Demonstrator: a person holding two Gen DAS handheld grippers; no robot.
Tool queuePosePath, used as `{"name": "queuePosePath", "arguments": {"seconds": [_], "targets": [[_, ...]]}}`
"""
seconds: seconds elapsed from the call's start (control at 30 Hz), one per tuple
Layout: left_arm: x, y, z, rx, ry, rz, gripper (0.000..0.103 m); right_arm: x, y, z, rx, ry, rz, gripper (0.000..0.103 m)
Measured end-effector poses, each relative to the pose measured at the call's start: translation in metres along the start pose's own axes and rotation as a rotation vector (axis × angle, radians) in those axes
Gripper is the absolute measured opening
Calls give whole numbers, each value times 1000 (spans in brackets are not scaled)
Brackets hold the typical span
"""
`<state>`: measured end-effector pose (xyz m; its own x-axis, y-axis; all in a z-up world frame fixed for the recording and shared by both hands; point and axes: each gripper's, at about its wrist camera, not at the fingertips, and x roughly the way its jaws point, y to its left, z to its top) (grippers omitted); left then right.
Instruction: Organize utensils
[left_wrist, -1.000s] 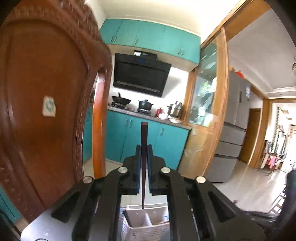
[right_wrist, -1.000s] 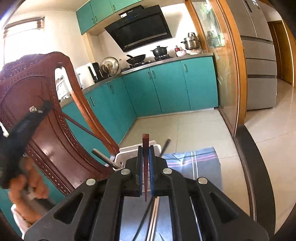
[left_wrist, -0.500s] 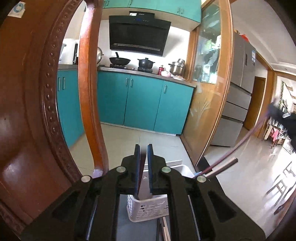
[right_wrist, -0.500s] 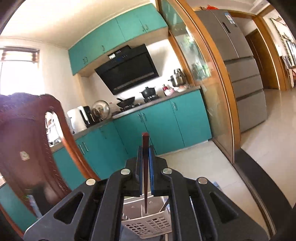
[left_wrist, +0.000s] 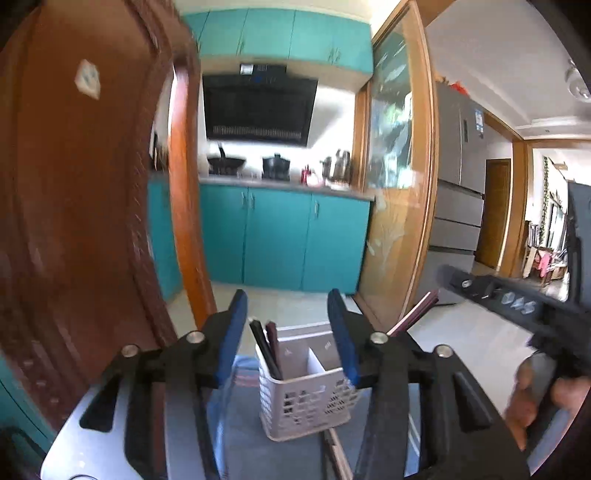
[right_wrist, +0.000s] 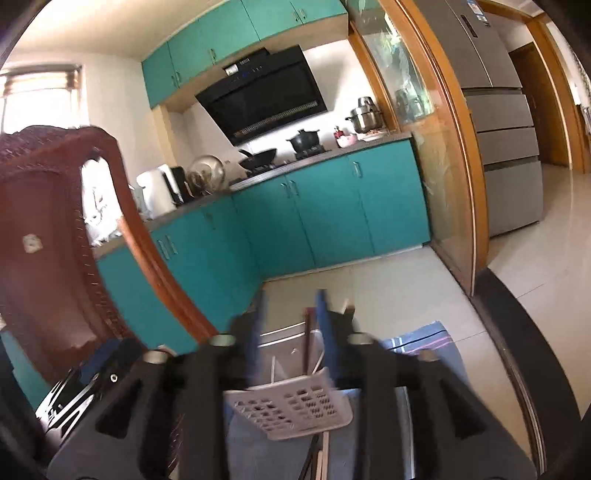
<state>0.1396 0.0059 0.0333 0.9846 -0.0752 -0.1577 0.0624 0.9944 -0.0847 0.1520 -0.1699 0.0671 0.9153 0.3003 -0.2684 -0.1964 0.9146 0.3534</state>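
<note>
A white perforated utensil basket (left_wrist: 306, 391) stands on a blue striped cloth (left_wrist: 240, 373). Dark chopsticks (left_wrist: 264, 347) lean in its left compartment. My left gripper (left_wrist: 288, 325) is open and empty just above and behind the basket. In the left wrist view my right gripper's body (left_wrist: 517, 306) shows at the right, with a dark red chopstick (left_wrist: 417, 312) near it. In the blurred right wrist view my right gripper (right_wrist: 290, 314) is open over the basket (right_wrist: 291, 402), and a dark red chopstick (right_wrist: 306, 339) stands in the basket between the jaws. More utensils (right_wrist: 317, 458) lie on the cloth below.
A carved wooden chair back (left_wrist: 81, 206) stands close on the left. Teal kitchen cabinets (left_wrist: 280, 240) and a glass sliding door (left_wrist: 395, 206) are behind. The dark table edge (right_wrist: 517, 332) runs along the right.
Both grippers have opened. The left one let its chopstick into the basket's left compartment. The right one has let go of its dark red chopstick, which now stands in the basket.
</note>
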Motion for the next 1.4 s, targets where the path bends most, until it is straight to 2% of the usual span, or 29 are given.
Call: {"name": "queuePosePath", "arguments": {"seconds": [0.13, 0.2, 0.27, 0.37, 0.4, 0.43, 0.57, 0.63, 0.77, 0.97, 1.1, 1.3, 1.4], "targets": [[-22, 5, -13, -13, -22, 28, 47, -46, -8, -13, -17, -109, 42, 36], [-22, 11, -21, -53, 25, 10, 47, -50, -15, -30, -34, -78, 33, 36], [-13, 13, -31, -79, 108, 11, 47, -30, -20, -50, -73, 64, -37, 36], [3, 11, -46, -83, 237, 30, 47, 35, -34, -100, -67, 450, -71, 36], [9, 12, -51, -89, 280, 26, 47, 48, -35, -111, -65, 520, -79, 36], [14, 11, -55, -95, 310, 21, 47, 60, -36, -125, -74, 588, -95, 36], [30, 10, -71, -86, 410, 30, 54, 88, -28, -163, -142, 755, -148, 36], [39, 5, -80, -56, 470, 37, 55, 93, -26, -177, -138, 804, -151, 36], [54, 0, -100, 1, 581, 76, 55, 96, -19, -188, -174, 828, -172, 36], [60, 10, -118, -11, 681, 96, 59, 96, -21, -185, -153, 849, -195, 36], [64, 9, -130, -5, 739, 68, 59, 95, -33, -176, -117, 847, -223, 36], [76, -10, -155, 14, 844, -12, 59, 74, -62, -146, 20, 728, -228, 36], [81, -27, -168, 56, 881, -33, 59, 70, -71, -141, 61, 713, -240, 36]]}}
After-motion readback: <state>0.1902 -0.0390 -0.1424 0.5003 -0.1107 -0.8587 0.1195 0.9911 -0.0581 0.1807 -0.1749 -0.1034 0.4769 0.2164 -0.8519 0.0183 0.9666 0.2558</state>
